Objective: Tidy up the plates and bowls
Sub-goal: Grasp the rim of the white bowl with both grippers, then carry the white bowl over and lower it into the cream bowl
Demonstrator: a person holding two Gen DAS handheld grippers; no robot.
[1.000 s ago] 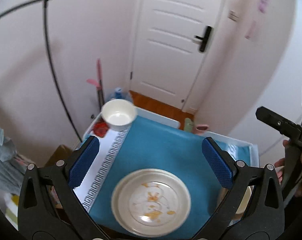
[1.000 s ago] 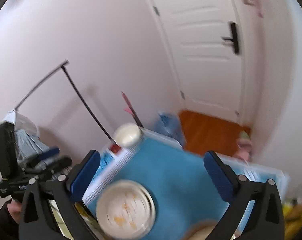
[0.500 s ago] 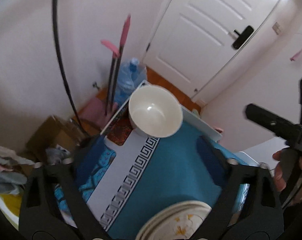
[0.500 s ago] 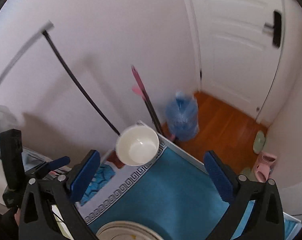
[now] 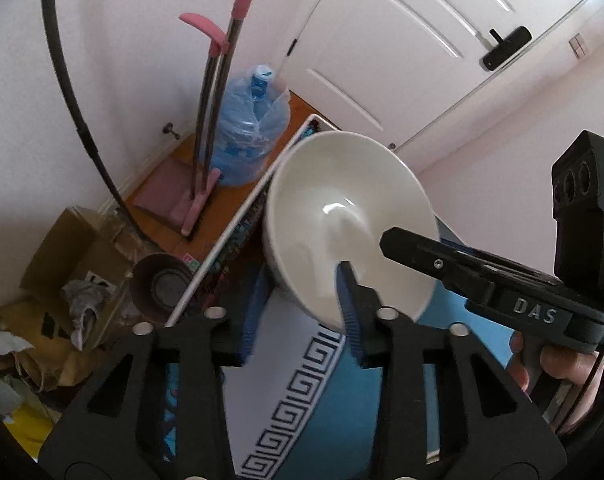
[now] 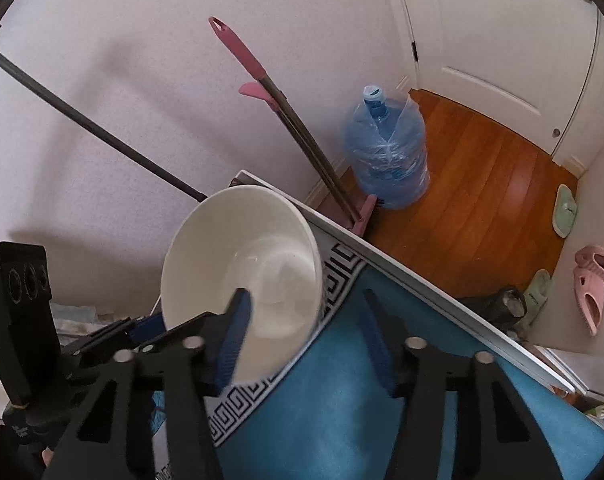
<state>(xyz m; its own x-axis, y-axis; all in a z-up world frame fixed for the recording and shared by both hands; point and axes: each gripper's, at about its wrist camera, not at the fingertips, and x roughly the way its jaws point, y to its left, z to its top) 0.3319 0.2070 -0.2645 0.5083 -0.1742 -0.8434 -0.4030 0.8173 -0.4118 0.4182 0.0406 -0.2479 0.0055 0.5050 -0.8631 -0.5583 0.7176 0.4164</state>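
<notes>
A white bowl [image 5: 350, 216] sits at the far left corner of the table on the blue cloth [image 5: 334, 424]. It also shows in the right wrist view [image 6: 241, 256]. My left gripper [image 5: 299, 312] straddles the bowl's near wall, one blue pad inside and one outside. My right gripper [image 6: 306, 332] straddles the bowl's right wall the same way, left pad inside, right pad over the cloth [image 6: 342, 420]. Both pairs of jaws have narrowed, and I cannot tell whether the pads press the wall. The plate is out of view.
The table's white edge [image 6: 402, 264] runs just behind the bowl. Beyond it on the floor stand a blue water jug [image 6: 386, 152] and a pink-handled mop [image 6: 285, 108]. A cardboard box [image 5: 61, 256] and clutter lie at the left. Slippers [image 6: 594, 280] lie by the door.
Both grippers moved forward to the far corner bowl and narrowed their jaws around its wall. The dirty plate dropped out of view below.
</notes>
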